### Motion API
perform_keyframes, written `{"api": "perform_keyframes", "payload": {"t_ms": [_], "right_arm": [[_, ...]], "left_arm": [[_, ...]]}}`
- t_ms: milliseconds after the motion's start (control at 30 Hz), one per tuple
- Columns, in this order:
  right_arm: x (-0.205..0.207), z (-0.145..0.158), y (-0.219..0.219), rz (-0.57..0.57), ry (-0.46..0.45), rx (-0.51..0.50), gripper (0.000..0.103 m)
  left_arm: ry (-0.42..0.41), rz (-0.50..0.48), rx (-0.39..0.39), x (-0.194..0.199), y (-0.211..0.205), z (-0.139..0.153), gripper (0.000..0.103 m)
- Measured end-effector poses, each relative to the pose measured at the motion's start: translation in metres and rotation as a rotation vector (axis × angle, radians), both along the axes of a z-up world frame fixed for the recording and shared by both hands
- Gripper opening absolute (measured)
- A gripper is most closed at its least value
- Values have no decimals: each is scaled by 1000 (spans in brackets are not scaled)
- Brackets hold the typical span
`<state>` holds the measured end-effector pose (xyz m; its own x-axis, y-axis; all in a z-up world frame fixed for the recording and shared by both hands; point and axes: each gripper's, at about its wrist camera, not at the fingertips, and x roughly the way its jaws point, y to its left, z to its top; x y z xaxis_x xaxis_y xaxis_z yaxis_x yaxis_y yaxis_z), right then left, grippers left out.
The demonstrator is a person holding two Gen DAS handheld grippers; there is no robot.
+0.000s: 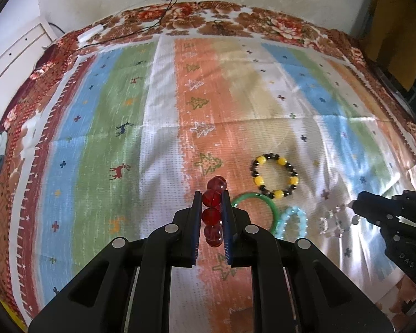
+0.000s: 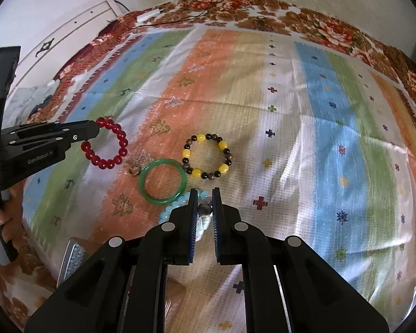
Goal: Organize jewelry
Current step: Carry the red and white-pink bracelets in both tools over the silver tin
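My left gripper (image 1: 211, 194) is shut on a red bead bracelet (image 1: 213, 211) and holds it above the striped cloth (image 1: 158, 138); it also shows in the right wrist view (image 2: 106, 145). My right gripper (image 2: 205, 194) is shut on a clear crystal bead bracelet (image 2: 205, 211), also seen in the left wrist view (image 1: 332, 219). On the cloth lie a yellow-and-dark bead bracelet (image 2: 206, 156), a green bangle (image 2: 162, 181) and a light blue bead bracelet (image 1: 291, 220), close together. A small ring (image 2: 134, 170) lies left of the bangle.
A silver box corner (image 2: 73, 258) sits at the near left. Black cables (image 1: 163, 16) and a white plug lie at the far edge of the floral bedspread (image 1: 263, 22). A white cabinet (image 1: 16, 47) stands at the left.
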<state>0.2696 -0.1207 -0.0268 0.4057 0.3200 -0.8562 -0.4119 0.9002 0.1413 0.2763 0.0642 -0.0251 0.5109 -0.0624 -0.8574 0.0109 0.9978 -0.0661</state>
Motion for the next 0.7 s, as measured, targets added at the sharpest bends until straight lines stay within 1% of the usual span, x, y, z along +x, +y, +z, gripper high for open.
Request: {"api": "perform_keyframes", "payload": {"t_ms": [67, 267, 533, 700], "right_arm": [[-3, 1, 0, 8, 8, 10, 11], [-12, 6, -1, 17, -8, 8, 11], [-33, 25, -1, 44, -44, 47, 11], [-50, 40, -2, 62, -76, 70, 11]], "left_arm": [[-7, -2, -4, -4, -2, 3, 13], [-21, -3, -18, -12, -3, 9, 13], [-55, -23, -35, -33, -9, 20, 13], [-84, -31, -71, -47, -10, 31, 13]]}}
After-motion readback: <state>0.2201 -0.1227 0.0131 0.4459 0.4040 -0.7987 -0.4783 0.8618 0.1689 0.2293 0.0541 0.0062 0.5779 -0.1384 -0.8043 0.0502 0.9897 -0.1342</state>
